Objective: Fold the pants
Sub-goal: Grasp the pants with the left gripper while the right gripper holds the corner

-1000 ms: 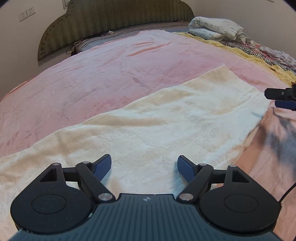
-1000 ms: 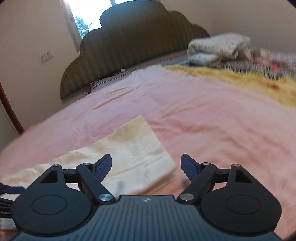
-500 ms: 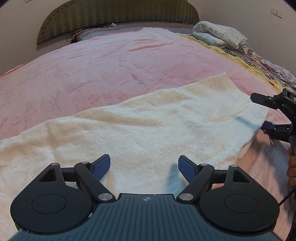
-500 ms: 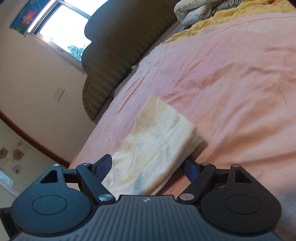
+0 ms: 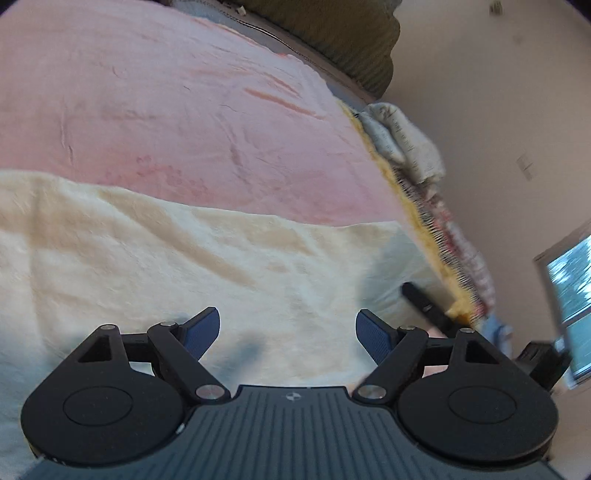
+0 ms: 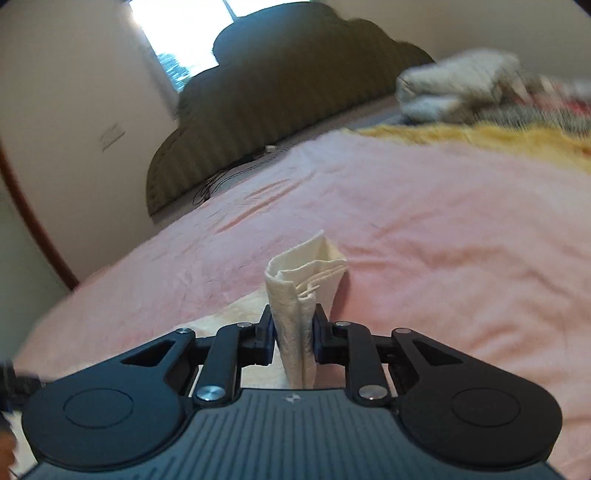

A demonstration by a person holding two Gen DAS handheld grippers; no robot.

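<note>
— While the right gripper (image 6: 294, 334) is closed tight on the cream pants (image 6: 303, 291), can you say what part it holds?

— It pinches a bunched edge of the cloth between its two blue pads. The fabric stands up above the fingers in some layers, with a folded rim on top. It is raised a little from the pink bedspread (image 6: 424, 229).

— And the left gripper (image 5: 288, 332)?

— Its fingers are spread wide and nothing is between them. It hangs over the pants (image 5: 192, 266), which lie flat across the bedspread (image 5: 166, 110) in a broad band from the left side toward the right.

— Does it touch the cloth?

— I cannot tell; the view is tilted and somewhat blurred.

— Do you see the other tool from the left camera?

— Yes, a dark part of the right gripper (image 5: 424, 304) shows at the far right end of the pants, near the yellow blanket (image 5: 436, 236) at the bed's side.

— What else is there?

— A dark green headboard (image 6: 280, 99) stands at the wall, and a pale folded bundle (image 6: 454, 88) lies beside the yellow blanket (image 6: 480, 136). A bright window (image 6: 184, 33) is behind the headboard.
</note>
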